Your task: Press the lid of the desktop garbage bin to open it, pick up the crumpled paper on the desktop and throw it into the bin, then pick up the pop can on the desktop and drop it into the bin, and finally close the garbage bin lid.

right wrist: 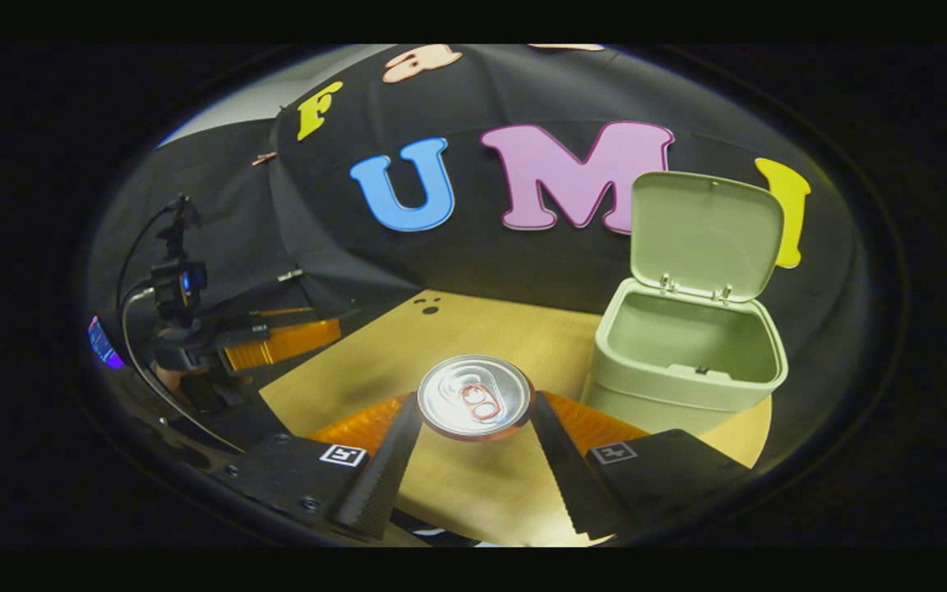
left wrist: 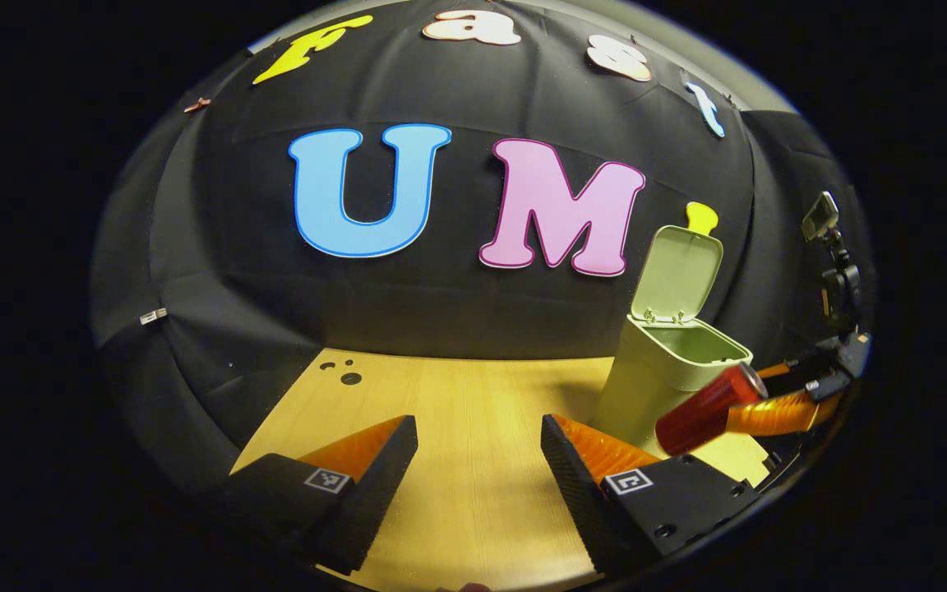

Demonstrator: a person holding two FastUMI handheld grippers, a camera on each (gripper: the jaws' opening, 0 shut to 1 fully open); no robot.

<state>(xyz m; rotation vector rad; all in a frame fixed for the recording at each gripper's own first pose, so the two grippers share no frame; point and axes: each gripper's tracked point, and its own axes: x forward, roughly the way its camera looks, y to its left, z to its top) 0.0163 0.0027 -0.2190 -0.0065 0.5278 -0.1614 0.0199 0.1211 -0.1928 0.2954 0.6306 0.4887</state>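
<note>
Red pop can (right wrist: pixel 474 398) (silver top) gripped in right claw (right wrist: pixel 474 427), left claw (left wrist: pixel 479 448) released, bin (right wrist: pixel 687 362) lid up

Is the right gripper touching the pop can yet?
Touching. In the right gripper view, both fingers of the right gripper press the pop can from either side.

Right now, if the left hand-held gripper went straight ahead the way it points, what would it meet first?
Probably nothing close: the left hand-held gripper, open and empty, points over bare table toward the black cloth wall. The bin stands off to its right, outside that line, though depth is unclear.
</note>
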